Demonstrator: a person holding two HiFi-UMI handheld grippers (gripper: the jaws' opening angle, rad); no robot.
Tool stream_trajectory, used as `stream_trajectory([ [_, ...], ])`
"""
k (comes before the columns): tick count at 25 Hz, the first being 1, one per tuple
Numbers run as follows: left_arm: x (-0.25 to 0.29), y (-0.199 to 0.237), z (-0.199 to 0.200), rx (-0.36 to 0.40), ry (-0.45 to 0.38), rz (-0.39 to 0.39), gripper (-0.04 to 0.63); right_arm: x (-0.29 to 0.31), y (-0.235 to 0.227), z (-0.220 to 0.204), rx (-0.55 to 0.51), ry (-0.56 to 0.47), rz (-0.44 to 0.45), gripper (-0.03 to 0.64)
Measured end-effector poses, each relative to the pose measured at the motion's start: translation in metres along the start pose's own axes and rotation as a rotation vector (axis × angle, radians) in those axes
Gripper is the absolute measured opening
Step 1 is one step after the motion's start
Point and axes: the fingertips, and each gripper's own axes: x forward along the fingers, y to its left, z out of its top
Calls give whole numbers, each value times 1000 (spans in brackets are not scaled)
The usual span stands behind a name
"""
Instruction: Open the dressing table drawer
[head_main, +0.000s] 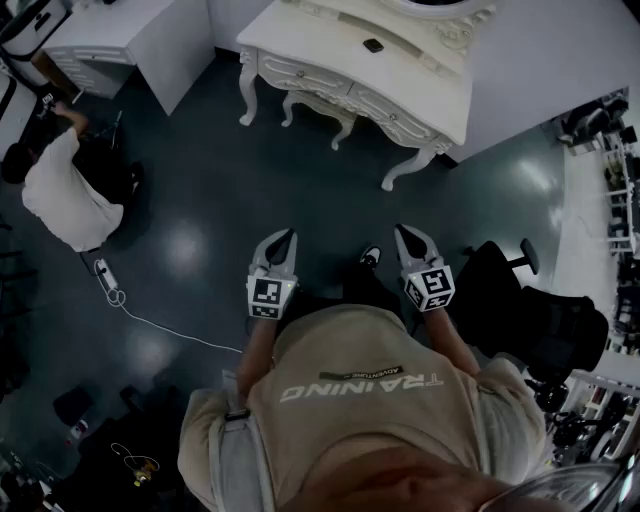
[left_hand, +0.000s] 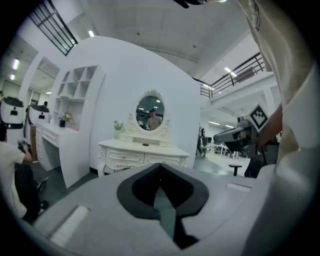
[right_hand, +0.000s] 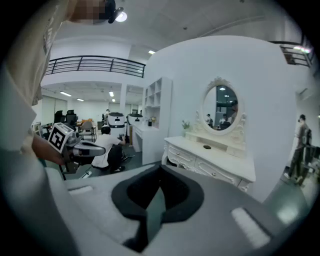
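Observation:
The white carved dressing table (head_main: 440, 90) stands against the far wall, with an oval mirror (left_hand: 150, 112) above it. Its two front drawers, left (head_main: 300, 75) and right (head_main: 395, 105), are both closed; they also show as drawers (left_hand: 122, 159) in the left gripper view and drawers (right_hand: 215, 172) in the right gripper view. My left gripper (head_main: 287, 236) and right gripper (head_main: 403, 232) are held side by side in front of my body, well short of the table. Both point toward it, shut and holding nothing. A small dark object (head_main: 373, 45) lies on the tabletop.
A person (head_main: 65, 190) crouches on the floor at the left beside a white desk (head_main: 130, 40). A power strip with a cable (head_main: 108, 280) lies on the dark floor. A black office chair (head_main: 540, 310) stands to my right, with cluttered shelving (head_main: 620, 200) beyond it.

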Motion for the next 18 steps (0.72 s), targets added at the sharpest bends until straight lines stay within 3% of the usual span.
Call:
stream_trajectory([
  [6, -7, 54, 34, 91, -49, 10, 8, 30, 22, 38, 3, -90, -76, 3],
  [10, -4, 55, 49, 129, -50, -16, 8, 26, 21, 62, -4, -140, -88, 3],
  [18, 51, 48, 76, 129, -64, -41, 8, 26, -13, 58, 39, -166, -137, 3],
])
